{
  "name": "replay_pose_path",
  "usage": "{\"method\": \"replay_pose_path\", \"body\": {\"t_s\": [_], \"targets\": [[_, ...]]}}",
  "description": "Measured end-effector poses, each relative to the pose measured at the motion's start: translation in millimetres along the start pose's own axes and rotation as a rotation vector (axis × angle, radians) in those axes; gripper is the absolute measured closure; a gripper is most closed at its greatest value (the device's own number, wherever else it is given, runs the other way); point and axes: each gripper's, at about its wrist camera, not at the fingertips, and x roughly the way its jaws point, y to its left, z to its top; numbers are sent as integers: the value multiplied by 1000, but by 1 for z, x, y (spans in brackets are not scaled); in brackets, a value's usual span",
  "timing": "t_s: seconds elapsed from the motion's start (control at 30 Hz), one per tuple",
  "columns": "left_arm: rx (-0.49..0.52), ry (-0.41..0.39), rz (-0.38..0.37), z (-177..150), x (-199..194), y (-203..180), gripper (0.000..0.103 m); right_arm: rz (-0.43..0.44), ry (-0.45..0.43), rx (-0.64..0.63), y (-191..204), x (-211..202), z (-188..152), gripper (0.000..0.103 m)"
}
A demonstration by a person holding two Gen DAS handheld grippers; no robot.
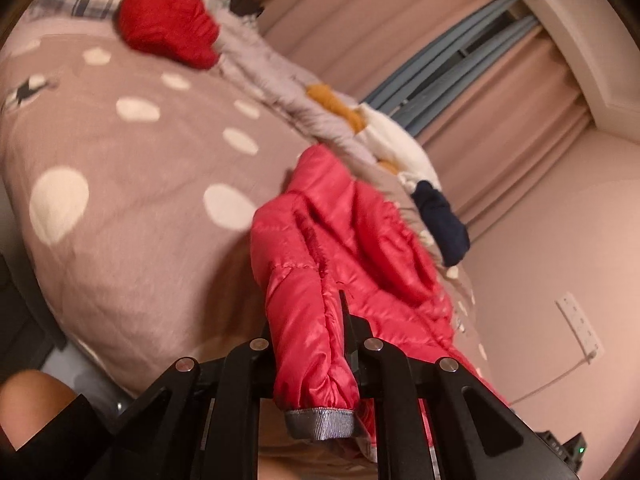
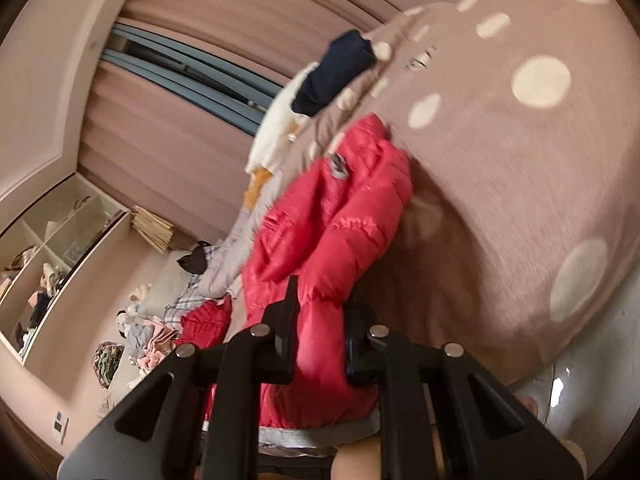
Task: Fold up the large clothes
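Jacket point(image 1: 320, 260): 1, seemingly clamped by 2 tongs, left point(image 1: 310, 340), right point(image 2: 320, 332).

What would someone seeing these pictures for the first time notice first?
The shiny red puffer jacket fills the middle of both views, pinched by the left gripper near its grey cuff and by the right gripper at another part. Behind it spreads a pink bedspread with big white dots, with a second red garment lying near the far end.

Spotted bed point(image 1: 132, 208), red garment point(image 1: 168, 24), possibly folded
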Motion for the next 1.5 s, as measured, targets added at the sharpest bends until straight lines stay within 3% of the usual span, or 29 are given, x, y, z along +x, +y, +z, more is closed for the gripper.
{"method": "replay_pose_path", "body": {"t_s": [0.17, 0.33, 0.6, 1.03, 1.2, 1.5], "targets": [[76, -60, -13, 8, -21, -25, 91, 54, -41, -24, 15, -15, 9, 86], [125, -134, -74, 18, -49, -47, 91, 112, -104, -89, 40, -38, 21, 86], [206, -230, -106, 31, -60, -71, 91, 162, -178, -189, 69, -56, 35, 86], [236, -241, -96, 61, -15, -84, 91, 43, -212, -314, 81, -12, 55, 86], [285, -231, -47, 72, 5, -100, 91, 21, -211, -333, 82, 8, 70, 86], [253, -202, -57, 104, 70, -105, 91, -75, -227, -320, 85, 62, 101, 85]]}}
